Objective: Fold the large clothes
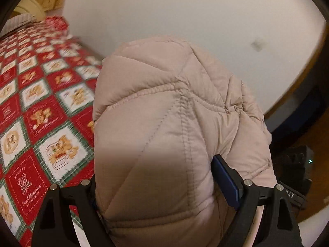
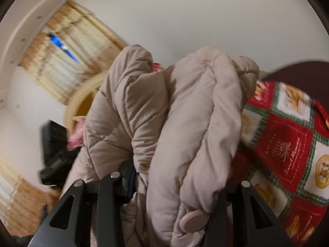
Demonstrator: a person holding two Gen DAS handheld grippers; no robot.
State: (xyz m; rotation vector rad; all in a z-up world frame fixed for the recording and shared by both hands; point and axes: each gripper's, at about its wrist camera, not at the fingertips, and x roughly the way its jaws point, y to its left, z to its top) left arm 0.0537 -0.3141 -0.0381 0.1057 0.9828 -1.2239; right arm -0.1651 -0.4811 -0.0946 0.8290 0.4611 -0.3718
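Observation:
A beige quilted puffer jacket (image 1: 164, 103) fills the middle of the left wrist view, held up above a bed. My left gripper (image 1: 156, 177) stands wide with the jacket's thick bulk packed between its fingers. The blue pad (image 1: 224, 183) on the right finger presses into the fabric, and the left finger is hidden behind it. In the right wrist view the jacket (image 2: 185, 113) hangs bunched in thick folds, a round button showing low down. My right gripper (image 2: 176, 177) is shut on these folds.
A red, white and green patchwork bedspread (image 1: 41, 103) covers the bed (image 2: 287, 144) below the jacket. A white wall stands behind. Cream curtains (image 2: 67, 68), a pale round-backed chair (image 2: 82, 103) and a black device (image 2: 53, 144) lie to the left. Wooden floor (image 1: 308, 127) shows at right.

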